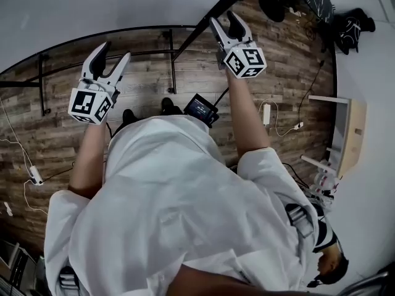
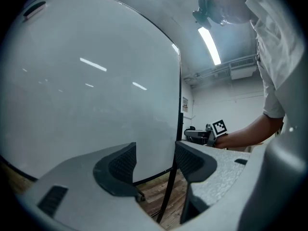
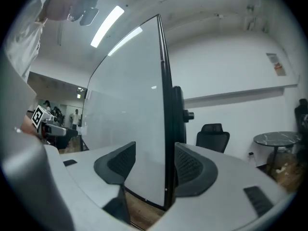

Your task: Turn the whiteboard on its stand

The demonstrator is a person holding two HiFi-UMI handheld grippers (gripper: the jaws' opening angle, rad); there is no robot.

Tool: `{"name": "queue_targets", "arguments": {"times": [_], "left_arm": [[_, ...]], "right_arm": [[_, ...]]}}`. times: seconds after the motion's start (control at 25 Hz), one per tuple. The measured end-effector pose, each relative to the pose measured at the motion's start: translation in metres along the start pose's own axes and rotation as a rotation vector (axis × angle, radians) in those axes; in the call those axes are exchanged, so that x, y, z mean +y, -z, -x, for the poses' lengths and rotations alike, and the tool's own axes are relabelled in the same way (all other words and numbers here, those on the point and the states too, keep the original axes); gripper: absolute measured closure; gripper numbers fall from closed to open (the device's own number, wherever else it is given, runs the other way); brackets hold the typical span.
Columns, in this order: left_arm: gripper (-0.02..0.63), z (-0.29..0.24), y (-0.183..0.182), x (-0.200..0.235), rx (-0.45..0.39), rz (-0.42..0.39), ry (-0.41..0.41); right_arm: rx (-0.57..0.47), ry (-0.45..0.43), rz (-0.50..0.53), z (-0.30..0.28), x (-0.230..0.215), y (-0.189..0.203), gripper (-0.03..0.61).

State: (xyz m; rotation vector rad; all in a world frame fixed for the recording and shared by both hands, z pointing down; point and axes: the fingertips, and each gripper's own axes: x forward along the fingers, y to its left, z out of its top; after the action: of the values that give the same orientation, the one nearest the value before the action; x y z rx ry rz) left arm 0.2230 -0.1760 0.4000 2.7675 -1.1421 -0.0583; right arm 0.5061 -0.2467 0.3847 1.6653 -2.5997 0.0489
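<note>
The whiteboard (image 1: 92, 11) fills the upper left of the head view as a large white sheet with a thin black frame. Its black stand (image 1: 173, 60) rests on the wooden floor below. My left gripper (image 1: 111, 55) is open, close in front of the board's face and touching nothing. In the left gripper view the board (image 2: 91, 81) spreads wide and its black side edge (image 2: 180, 109) runs down behind the jaws. My right gripper (image 1: 227, 22) is open at that side edge. In the right gripper view the edge (image 3: 166, 129) stands upright between the pads without either pad pressing on it.
A black office chair (image 3: 214, 134) and a round dark table (image 3: 276, 139) stand beyond the board. White cables (image 1: 278, 125) and a white shelf unit (image 1: 345, 134) lie at the right of the floor. Bags (image 1: 349, 26) sit far right. People stand in the distance (image 3: 74, 117).
</note>
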Motion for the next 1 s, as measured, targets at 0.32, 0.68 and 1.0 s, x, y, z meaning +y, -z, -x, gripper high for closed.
{"name": "queue_targets", "arguments": {"times": [0.32, 0.68, 1.0], "left_arm": [[0.353, 0.061, -0.018, 0.067, -0.007, -0.057, 0.038], [0.353, 0.111, -0.022, 0.099, -0.024, -0.046, 0.035], [0.353, 0.153, -0.02, 0.07, -0.004, -0.042, 0.035]], "right_arm": [[-0.073, 0.093, 0.048, 0.019, 0.127, -0.035, 0.387], [-0.049, 0.119, 0.02, 0.064, 0.203, -0.012, 0.405], [-0.05, 0.164, 0.059, 0.121, 0.242, -0.008, 0.405]]}}
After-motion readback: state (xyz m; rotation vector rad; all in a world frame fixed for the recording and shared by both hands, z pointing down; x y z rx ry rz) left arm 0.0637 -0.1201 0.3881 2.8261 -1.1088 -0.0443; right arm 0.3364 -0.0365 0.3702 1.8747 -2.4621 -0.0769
